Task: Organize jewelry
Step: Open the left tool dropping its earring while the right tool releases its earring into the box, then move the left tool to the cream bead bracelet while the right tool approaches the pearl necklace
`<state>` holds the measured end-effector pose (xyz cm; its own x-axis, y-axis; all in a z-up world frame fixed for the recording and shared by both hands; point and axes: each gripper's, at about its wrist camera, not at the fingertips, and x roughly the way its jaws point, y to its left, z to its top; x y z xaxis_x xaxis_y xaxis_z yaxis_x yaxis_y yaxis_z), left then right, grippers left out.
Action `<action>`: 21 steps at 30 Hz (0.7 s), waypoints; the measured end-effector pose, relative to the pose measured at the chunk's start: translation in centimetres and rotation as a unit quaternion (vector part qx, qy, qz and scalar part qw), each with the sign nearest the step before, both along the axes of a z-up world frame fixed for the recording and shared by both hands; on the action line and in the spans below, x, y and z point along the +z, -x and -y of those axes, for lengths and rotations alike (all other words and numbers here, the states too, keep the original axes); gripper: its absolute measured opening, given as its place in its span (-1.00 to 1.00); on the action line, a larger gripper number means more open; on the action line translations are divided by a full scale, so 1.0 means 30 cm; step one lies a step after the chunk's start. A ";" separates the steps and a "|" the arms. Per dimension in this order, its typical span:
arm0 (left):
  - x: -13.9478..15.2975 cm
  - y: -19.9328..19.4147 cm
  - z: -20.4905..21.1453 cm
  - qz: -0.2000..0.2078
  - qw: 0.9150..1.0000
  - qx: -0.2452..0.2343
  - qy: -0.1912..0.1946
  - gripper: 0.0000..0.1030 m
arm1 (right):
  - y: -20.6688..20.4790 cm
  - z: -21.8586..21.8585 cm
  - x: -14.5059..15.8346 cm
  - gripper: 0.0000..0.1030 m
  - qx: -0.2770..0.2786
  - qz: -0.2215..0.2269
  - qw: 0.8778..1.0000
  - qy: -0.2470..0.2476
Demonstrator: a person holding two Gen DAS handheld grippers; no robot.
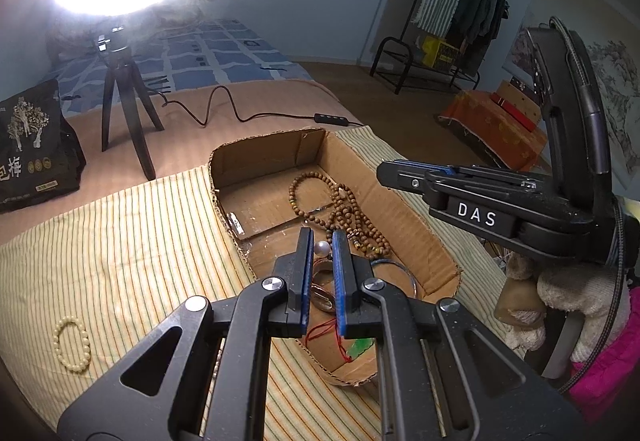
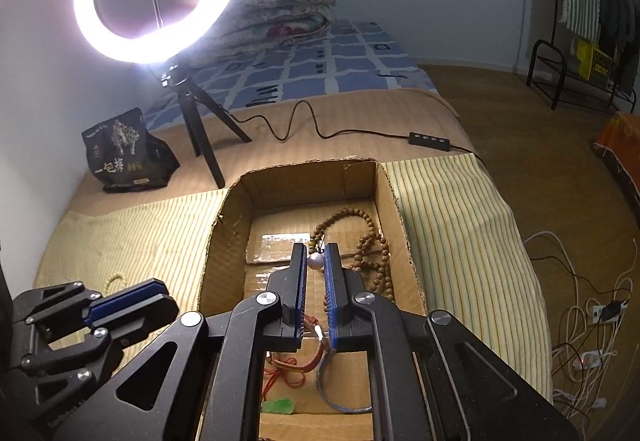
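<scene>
While in box, pearl, cap away.

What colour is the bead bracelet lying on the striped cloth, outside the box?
Cream, pale yellowish; bead bracelet shows best in the left wrist view.

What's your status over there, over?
Left gripper and right gripper narrow, over cardboard box. Pearl between the fingers, grip unclear. Cream bracelet outside on striped cloth. Nothing seen blocking.
</scene>
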<state>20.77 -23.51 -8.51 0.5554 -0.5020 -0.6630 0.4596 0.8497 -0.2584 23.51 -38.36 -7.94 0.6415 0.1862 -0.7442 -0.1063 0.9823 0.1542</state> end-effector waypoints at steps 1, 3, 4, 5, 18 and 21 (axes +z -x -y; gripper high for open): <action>-0.001 0.001 0.002 0.000 1.000 -0.001 -0.001 -0.85 | 0.000 -0.003 0.001 -0.86 0.001 0.000 1.000 0.000; -0.002 0.002 0.006 0.000 1.000 -0.002 -0.002 -0.85 | 0.000 -0.003 0.001 -0.86 0.000 0.001 1.000 0.001; -0.002 0.003 0.007 -0.001 1.000 -0.003 -0.003 -0.85 | 0.000 -0.002 0.001 -0.86 -0.001 0.000 1.000 0.001; -0.002 0.004 0.008 -0.001 1.000 -0.002 -0.004 -0.85 | 0.000 -0.003 0.002 -0.86 -0.001 0.001 1.000 0.001; -0.013 0.014 0.013 0.000 1.000 0.001 -0.019 0.03 | 0.005 0.019 0.018 0.09 -0.035 0.011 0.999 0.012; -0.014 0.017 0.007 0.000 1.000 0.006 -0.020 0.32 | 0.004 0.028 0.022 0.25 -0.044 0.014 0.999 0.016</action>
<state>20.27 -23.73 -8.93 0.5621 -0.4676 -0.6822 0.4490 0.8653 -0.2231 23.39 -39.19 -7.29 0.6750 0.1040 -0.7304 -0.0222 0.9924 0.1208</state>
